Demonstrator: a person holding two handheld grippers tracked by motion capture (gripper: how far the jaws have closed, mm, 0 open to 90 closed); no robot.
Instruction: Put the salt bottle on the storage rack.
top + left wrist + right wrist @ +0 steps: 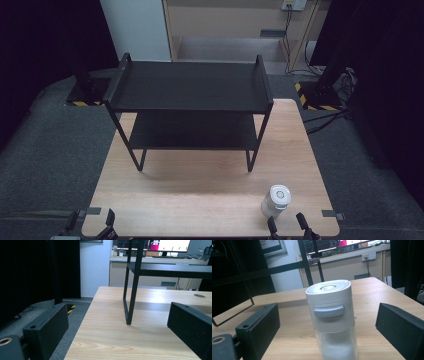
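Between my right gripper's (pixel 328 340) wide-open jaws, which hold nothing, stands the white-capped jar (pixel 332 320), upright near the table's (pixel 200 195) front right edge. I'd close level on its capped upper body. White powder fills its clear base. My left gripper (pixel 117 340) waits open, empty, before the black shelf (pixel 190 107).
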